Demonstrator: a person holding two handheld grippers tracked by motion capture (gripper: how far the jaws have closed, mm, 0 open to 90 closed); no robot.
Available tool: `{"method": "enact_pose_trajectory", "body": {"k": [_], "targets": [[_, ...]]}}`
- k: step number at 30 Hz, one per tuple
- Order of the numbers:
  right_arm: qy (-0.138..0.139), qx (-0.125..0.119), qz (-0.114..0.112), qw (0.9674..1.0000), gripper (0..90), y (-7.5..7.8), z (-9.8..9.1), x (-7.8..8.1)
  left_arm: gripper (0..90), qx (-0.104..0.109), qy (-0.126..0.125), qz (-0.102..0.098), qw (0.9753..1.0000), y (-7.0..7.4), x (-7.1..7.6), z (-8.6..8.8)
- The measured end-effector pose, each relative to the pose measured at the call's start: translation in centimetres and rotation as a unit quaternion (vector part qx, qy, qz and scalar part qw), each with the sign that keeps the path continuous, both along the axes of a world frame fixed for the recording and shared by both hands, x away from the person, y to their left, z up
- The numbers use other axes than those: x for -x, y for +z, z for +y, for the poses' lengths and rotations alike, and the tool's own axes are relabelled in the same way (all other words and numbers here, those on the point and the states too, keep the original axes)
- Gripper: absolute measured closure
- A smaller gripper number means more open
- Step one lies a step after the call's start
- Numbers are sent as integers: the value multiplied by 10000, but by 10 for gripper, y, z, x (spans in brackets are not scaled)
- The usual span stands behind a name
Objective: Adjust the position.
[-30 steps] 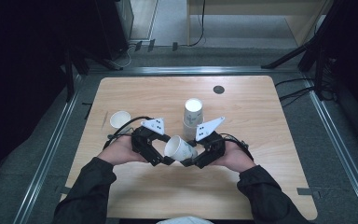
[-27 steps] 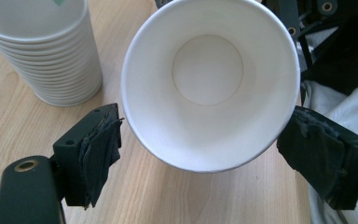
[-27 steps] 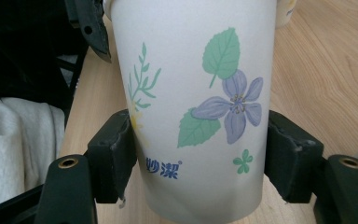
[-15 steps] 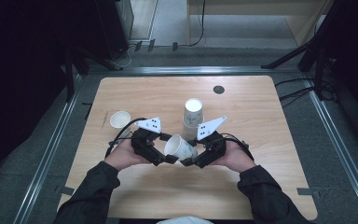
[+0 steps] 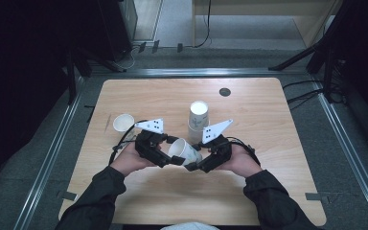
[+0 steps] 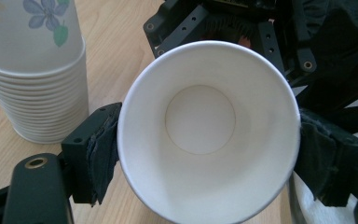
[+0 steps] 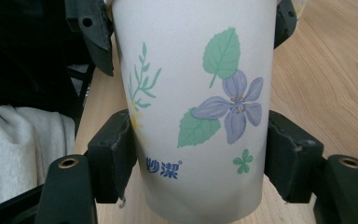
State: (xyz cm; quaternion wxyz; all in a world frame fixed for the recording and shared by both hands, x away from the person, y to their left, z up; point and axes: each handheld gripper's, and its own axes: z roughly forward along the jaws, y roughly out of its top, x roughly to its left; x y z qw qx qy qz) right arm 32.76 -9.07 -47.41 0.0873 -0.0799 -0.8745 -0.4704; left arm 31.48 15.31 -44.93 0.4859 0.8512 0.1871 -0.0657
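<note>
1. White paper cup point(image 5: 184, 151) w/ a flower print is held on its side between both grippers, just above the table point(image 5: 268, 120), near the person's edge.
2. Right gripper point(image 5: 202, 164) is clenched on the cup's lower body; in the right gripper view both pads press the printed wall point(image 7: 200, 116), one on each side, near the base.
3. Left gripper point(image 5: 171, 154) sits at the cup's mouth end. In the left gripper view the open rim point(image 6: 209, 130) faces the camera, w/ a jaw at each side of it. Jaws have just been closing w/ the cup between them; both pads now touch the rim, so it's grasping the cup too.
4. Cup's mouth points toward the left gripper, base toward the right one.
5. Stack of cups point(image 5: 198, 120), same print, stands upside down on the table just behind the grippers, apart from the held cup. It also shows at top left of the left gripper view point(image 6: 32, 74).
6. Single small cup point(image 5: 123, 122) stands upright, mouth up, near the table's left edge, beyond the left hand point(image 5: 129, 163).
7. Right hand point(image 5: 239, 163) wraps its gripper from below; dark sleeves point(image 5: 96, 196) come in from the bottom edge.
8. Small dark round spot point(image 5: 224, 91) sits on the far part of the tabletop, well apart from the cups.
</note>
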Motion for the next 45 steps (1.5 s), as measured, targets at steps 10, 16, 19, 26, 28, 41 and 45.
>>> {"method": "enact_pose_trajectory", "body": {"k": [10,16,19,26,28,41,45], "targets": [[7,-2,-3,10000,329,0,0,0,218,-67,-37,-69,9999,1,1,0],[13,5,9,10000,327,0,0,0,231,-95,-53,-51,9999,2,1,0],[5,-5,4,10000,312,0,0,1,233,-96,-45,-56,9999,2,1,1],[-55,69,-5,10000,256,-2,0,-1,234,-48,-1,-54,10000,7,0,7],[-113,137,-3,9998,254,-3,0,-1,234,-27,38,-89,9999,9,1,10],[-266,277,-109,9992,236,-5,-4,-2,234,-140,225,-142,9995,24,0,35],[-318,284,-205,9989,236,-4,-7,-2,234,-298,293,-128,9990,23,-2,41]]}}
